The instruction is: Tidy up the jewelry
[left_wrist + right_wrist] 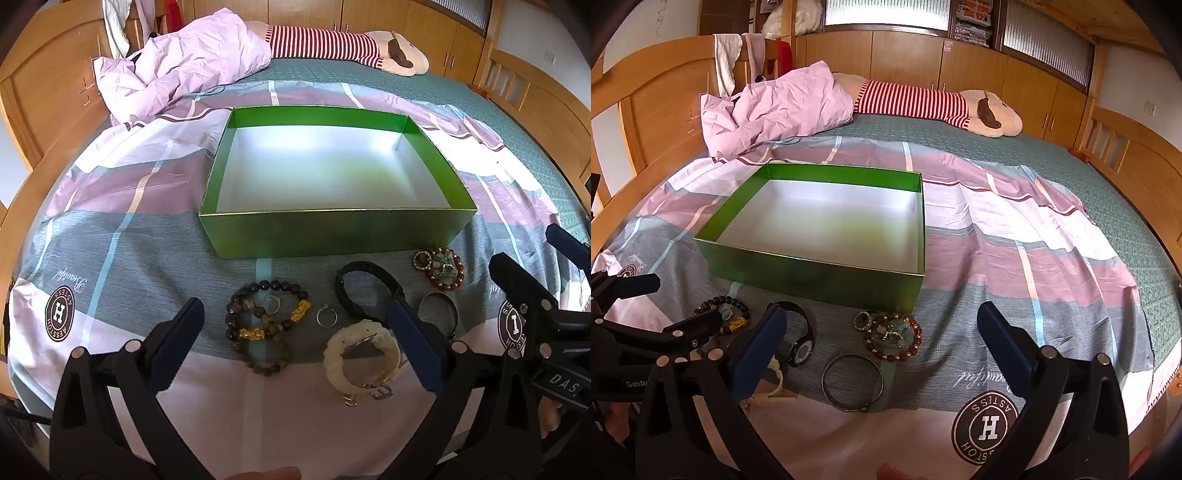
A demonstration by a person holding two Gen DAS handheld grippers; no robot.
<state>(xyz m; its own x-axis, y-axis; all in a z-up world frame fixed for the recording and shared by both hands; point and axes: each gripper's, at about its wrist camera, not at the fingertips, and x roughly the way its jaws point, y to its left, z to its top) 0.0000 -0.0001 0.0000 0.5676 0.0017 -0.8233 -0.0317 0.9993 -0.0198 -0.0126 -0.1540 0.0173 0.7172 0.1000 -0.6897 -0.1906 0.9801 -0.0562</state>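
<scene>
Box (pixel 332 232) sits empty mid-frame on the bed (pixel 110 258), open side up, so it reads as the drop target. Jewelry is lined up just below its near wall for easy reach: bead bracelets (pixel 258 325), ring (pixel 327 316), white bangle (pixel 362 354), black band (pixel 364 291), amber bracelet (pixel 445 267).

Left claw (pixel 295 343) is spread wide, grasping nothing, framing the beads and bangle. Right claw (pixel 882 343) is likewise released, over the metal hoop (pixel 852 382). Black piece by its left finger looks like a watch; partly hidden.
</scene>
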